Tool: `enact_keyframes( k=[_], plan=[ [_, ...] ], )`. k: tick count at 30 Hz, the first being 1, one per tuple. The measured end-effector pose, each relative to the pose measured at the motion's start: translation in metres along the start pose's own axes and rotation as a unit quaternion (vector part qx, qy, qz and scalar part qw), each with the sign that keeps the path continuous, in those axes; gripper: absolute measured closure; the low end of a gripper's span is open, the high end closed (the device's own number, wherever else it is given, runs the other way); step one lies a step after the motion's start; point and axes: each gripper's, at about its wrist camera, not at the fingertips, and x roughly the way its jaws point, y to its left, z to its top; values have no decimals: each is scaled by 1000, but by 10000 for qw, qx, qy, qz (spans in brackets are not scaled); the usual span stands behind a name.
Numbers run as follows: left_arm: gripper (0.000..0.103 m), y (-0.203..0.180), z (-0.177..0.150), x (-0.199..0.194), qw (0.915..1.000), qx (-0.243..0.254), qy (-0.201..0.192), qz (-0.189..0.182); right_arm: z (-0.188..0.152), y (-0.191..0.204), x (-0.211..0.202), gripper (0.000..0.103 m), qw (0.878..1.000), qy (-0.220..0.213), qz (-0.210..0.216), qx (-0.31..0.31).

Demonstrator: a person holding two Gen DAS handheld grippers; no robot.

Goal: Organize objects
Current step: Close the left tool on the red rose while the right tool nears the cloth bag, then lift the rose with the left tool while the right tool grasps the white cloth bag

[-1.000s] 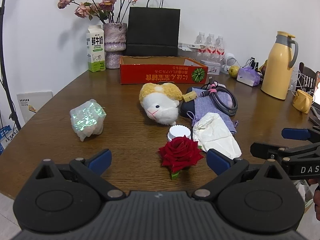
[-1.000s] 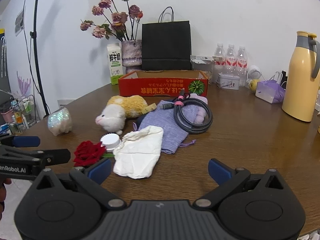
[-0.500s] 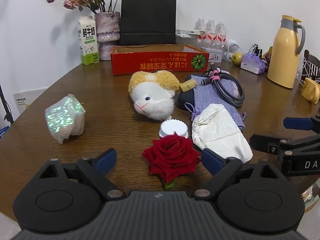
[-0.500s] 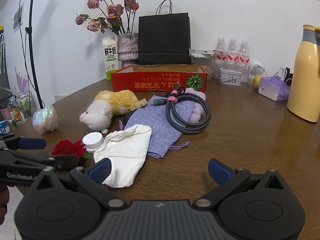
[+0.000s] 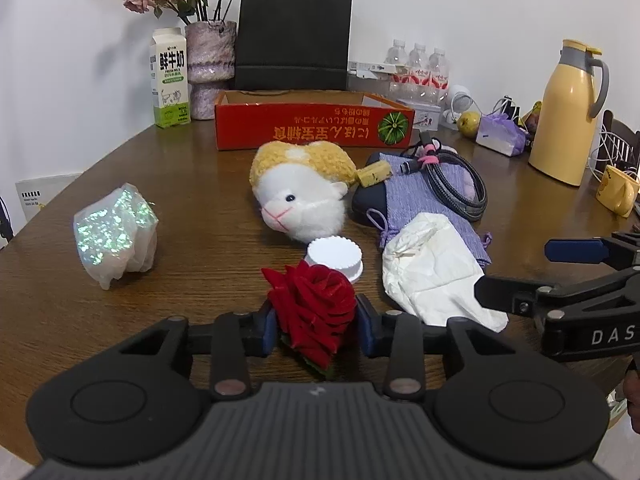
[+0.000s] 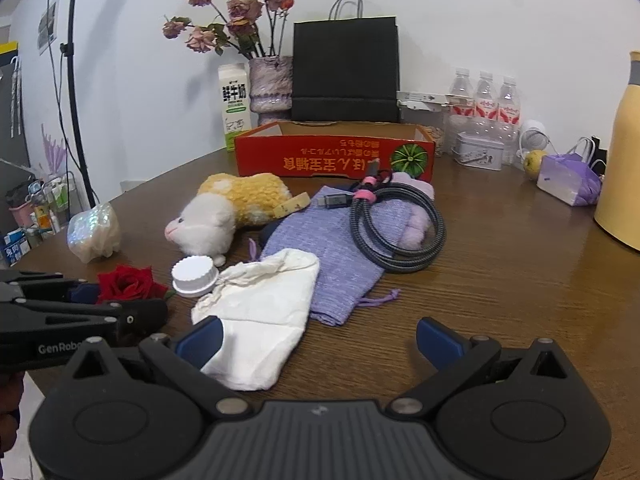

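My left gripper is shut on a red rose at the table's near edge; the rose also shows in the right wrist view. My right gripper is open and empty, with its left finger beside a white cloth pouch. A white cap, a plush toy, a purple pouch with a coiled cable on it, and an iridescent wrapped bundle lie on the wooden table. An open red cardboard box stands behind them.
At the back stand a milk carton, a vase of dried roses, a black paper bag and water bottles. A yellow thermos and a purple gift bag are at the right.
My left gripper moved forward and closed its fingers on the red rose. My right gripper moved slightly forward and lower toward the white pouch and stayed open.
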Motion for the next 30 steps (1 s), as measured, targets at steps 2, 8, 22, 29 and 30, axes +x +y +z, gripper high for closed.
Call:
enact_keyframes(
  k=[2, 8, 22, 29, 30],
  plan=[
    [65, 3, 1, -4, 10000, -16, -79, -8, 2, 5, 2, 0, 10000, 17, 32, -58],
    [65, 17, 3, -17, 9995, -69, -311, 54, 6, 25, 11, 0, 9997, 121, 126, -198],
    [65, 51, 7, -17, 9988, -265, -404, 10, 14, 58, 42, 3, 9988, 445, -10, -192],
    [65, 58, 6, -17, 9987, -293, -410, -117, 10, 56, 42, 16, 9992, 373, -103, -38],
    [65, 59, 6, -17, 9987, -294, -406, -135, 9, 56, 41, 21, 9994, 333, -124, -30]
  ],
)
